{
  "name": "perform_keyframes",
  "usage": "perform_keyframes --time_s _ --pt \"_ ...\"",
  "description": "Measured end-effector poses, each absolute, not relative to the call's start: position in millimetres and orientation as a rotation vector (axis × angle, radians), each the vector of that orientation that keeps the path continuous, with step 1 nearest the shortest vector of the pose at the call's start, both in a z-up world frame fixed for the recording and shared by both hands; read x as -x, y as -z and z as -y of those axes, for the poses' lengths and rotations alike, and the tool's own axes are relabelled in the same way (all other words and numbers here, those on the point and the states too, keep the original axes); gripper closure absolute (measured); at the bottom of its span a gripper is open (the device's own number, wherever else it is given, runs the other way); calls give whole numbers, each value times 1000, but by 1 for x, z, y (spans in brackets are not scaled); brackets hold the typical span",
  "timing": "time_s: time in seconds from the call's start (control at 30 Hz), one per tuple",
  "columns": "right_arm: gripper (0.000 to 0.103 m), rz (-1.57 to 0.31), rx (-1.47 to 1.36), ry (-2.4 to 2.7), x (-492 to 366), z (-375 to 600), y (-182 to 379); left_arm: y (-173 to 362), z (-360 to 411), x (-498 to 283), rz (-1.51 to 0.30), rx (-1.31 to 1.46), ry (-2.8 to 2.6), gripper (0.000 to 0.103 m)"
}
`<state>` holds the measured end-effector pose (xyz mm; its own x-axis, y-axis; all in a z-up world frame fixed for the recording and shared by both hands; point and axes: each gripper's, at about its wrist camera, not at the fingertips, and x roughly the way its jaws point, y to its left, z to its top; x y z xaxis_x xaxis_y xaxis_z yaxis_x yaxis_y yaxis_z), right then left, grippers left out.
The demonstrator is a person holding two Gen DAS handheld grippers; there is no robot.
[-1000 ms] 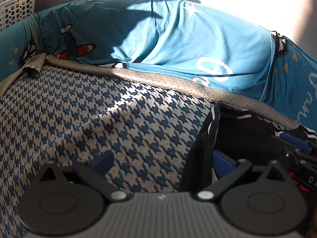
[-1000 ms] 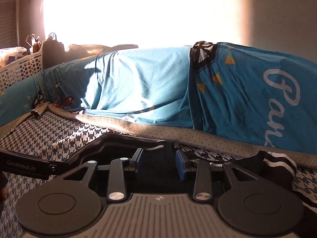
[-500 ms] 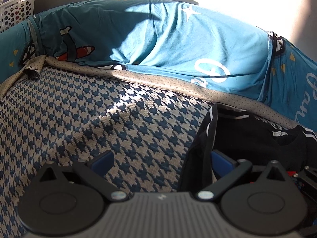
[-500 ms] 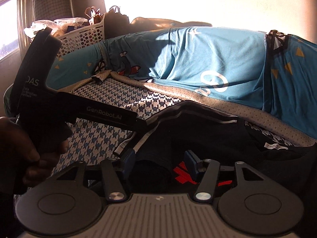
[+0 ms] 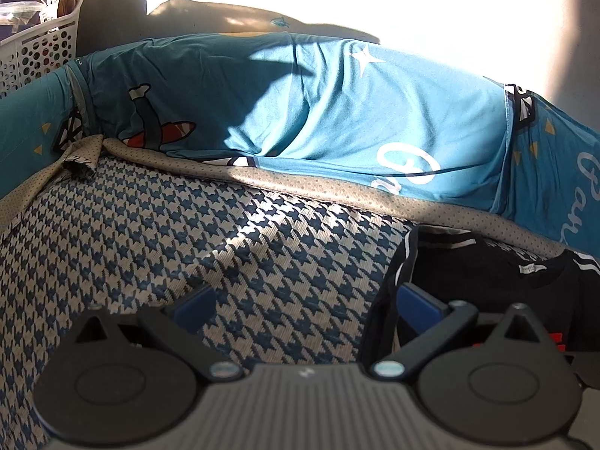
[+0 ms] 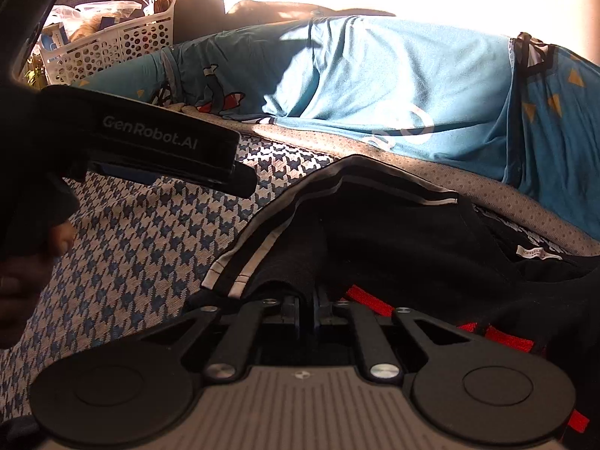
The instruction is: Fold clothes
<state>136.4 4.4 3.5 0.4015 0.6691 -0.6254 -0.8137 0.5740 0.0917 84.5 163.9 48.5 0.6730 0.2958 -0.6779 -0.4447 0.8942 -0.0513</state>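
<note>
Right gripper (image 6: 308, 309) pinches black shirt (image 6: 393, 240) dead ahead; left gripper (image 5: 305, 302) spread, shirt edge at its right finger.

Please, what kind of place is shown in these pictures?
Probably a bedroom at home: a bed with a houndstooth cover, a blue cartoon-print quilt bunched along it, and a white basket of odds and ends beside it.
</note>
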Motion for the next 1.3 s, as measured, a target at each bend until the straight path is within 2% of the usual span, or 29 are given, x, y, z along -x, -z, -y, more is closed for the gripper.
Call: perform_keyframes --time_s 0.27,0.9,1.0,1.07,1.3 --pt "97 -666 37 -1031 -121 -33 -17 -69 -188 -66 -632 166 -498 0" --pt "97 -660 -132 -1062 -97 -107 -13 -87 -242 -30 -578 179 -597 0" --pt "88 -688 -94 -1045 -95 -118 -5 -87 -243 -30 -584 189 -597 0" --pt "66 -730 -41 -1038 -95 -122 -3 -87 -243 -31 -587 196 -597 0" --pt "64 -706 -23 -1037 -106 -92 -20 -88 -238 -36 -586 237 -579 0"
